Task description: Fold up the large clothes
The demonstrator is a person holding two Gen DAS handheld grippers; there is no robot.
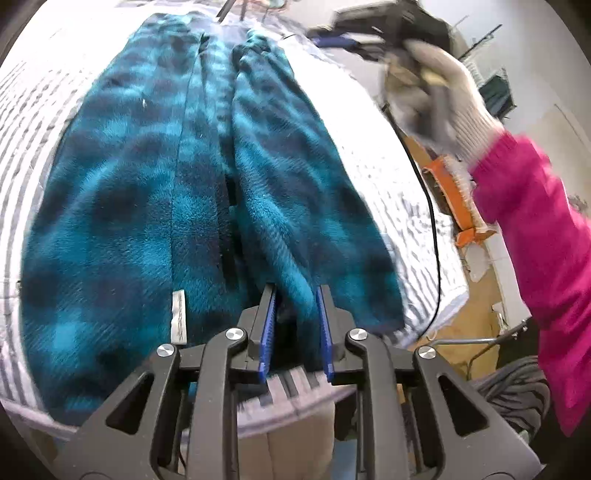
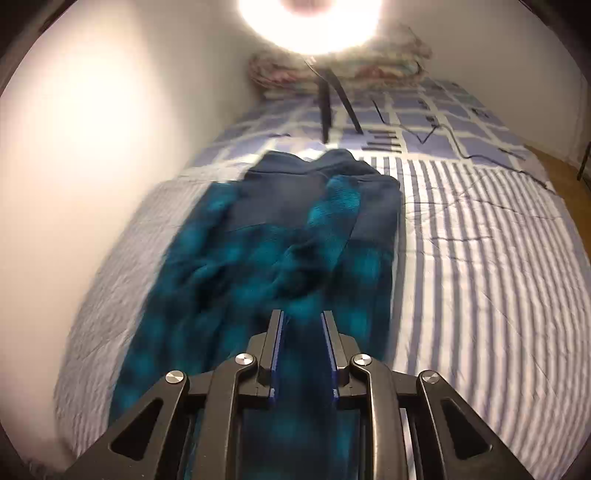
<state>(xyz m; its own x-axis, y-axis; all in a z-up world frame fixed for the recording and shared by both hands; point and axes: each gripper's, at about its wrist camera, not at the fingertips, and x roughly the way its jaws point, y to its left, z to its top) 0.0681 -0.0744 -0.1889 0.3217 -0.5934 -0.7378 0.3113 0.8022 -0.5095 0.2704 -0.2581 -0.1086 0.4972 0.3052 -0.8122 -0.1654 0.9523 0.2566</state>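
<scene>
A large teal and dark blue plaid fleece garment (image 1: 147,177) lies spread on the striped bed cover (image 1: 399,173). My left gripper (image 1: 297,295) has its jaws partly apart around a fold of the garment's near edge. In the right wrist view the same garment (image 2: 258,240) lies lengthwise on the bed, with its dark blue collar end far away. My right gripper (image 2: 301,321) hangs just above the garment's near end with fleece between its fingers; the jaws stand partly apart. The right gripper also shows in the left wrist view (image 1: 373,29), held by a gloved hand.
A white wall (image 2: 92,147) runs along the bed's left side. A tripod (image 2: 332,96) and cables (image 2: 443,136) stand on the checked bedding beyond, with pillows (image 2: 340,66) at the head. A black cable (image 1: 432,221) and an orange brush (image 1: 454,192) are at the bed's right edge.
</scene>
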